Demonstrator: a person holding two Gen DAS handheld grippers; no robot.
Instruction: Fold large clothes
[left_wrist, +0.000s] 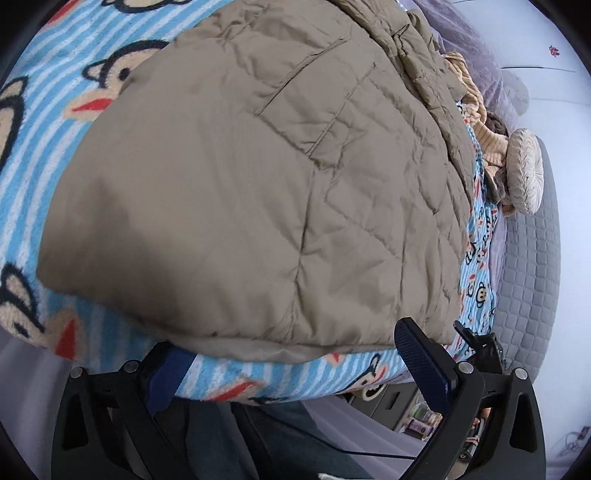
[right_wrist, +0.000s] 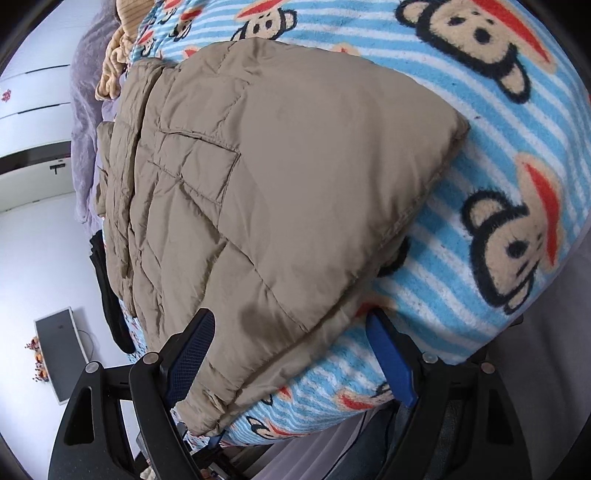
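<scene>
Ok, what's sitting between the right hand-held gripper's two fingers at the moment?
In the right wrist view, the right hand-held gripper is open, and the tan quilted jacket's near hem lies between its fingers, on the monkey-print blanket.

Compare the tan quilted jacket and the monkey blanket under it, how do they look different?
The tan jacket is plain, smooth and stitched into quilted panels; the monkey blanket is fuzzy fleece with blue and white stripes and cartoon faces. The jacket lies bunched on top; the blanket is spread flat beneath. Both drape over the near edge.
</scene>
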